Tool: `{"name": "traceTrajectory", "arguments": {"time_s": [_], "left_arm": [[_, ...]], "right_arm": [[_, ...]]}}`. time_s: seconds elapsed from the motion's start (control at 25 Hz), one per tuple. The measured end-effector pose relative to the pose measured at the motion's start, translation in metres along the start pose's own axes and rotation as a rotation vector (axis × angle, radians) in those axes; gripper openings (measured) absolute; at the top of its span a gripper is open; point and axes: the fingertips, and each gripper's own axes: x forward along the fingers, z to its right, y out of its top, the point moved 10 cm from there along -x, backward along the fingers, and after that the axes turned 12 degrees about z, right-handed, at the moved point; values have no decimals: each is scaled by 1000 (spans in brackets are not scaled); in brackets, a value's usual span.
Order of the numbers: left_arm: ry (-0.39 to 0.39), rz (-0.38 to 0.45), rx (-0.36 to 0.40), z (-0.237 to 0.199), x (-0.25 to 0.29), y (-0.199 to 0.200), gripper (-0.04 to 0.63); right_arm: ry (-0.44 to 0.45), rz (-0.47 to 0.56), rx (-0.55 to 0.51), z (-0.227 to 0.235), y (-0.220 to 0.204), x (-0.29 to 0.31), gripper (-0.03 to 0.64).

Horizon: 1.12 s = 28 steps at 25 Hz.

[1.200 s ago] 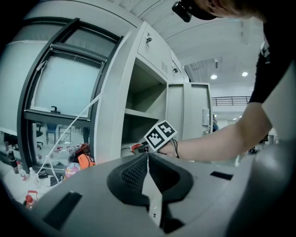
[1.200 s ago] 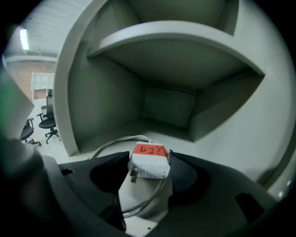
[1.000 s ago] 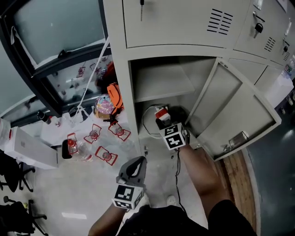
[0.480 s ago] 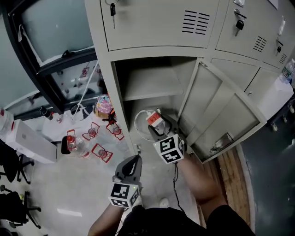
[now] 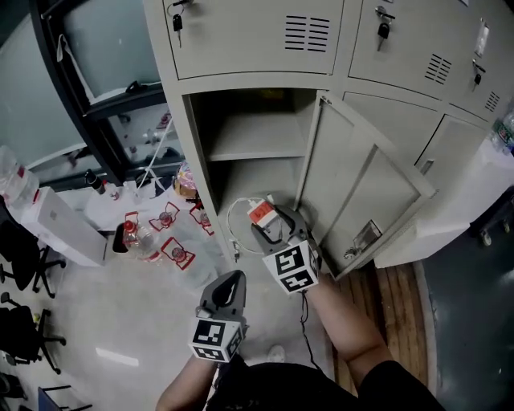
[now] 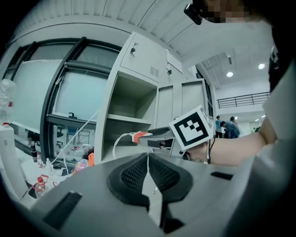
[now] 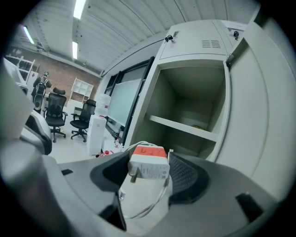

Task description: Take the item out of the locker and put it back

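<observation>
Overall light: cool, even indoor light is filling all three views.
Sources: ceiling strip lights (image 7: 79, 8) are glowing in the right gripper view, round spots (image 6: 230, 74) are shining in the left one, and a window (image 5: 104, 48) is adding pale light.
Shadows: the locker (image 5: 257, 136) interior is sitting dimmer than its doors (darkest just under the top edge).
Glare: the strip lights are blowing out to white.
Distortion: both gripper views are bending straight lines hard, with black corners closing in.
Focus: the left gripper (image 6: 148, 159) and right gripper (image 7: 150, 162) bodies are blurring near the lens, while the charger (image 7: 147, 167) is reading fairly sharp.
</observation>
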Motion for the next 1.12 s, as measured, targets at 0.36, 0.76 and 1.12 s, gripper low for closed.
{"name": "traceTrajectory", "arguments": {"time_s": [0.36, 0.76, 1.12], "left_arm": [[27, -19, 32, 37, -26, -4, 12], [-4, -9, 52, 26, -51, 10, 12], [-82, -13, 38, -6, -77, 17, 12]], "right_arm": [[51, 29, 25, -13, 2, -43, 267], [41, 53, 61, -48, 17, -67, 267], [-56, 14, 152, -81, 21, -75, 267]]}}
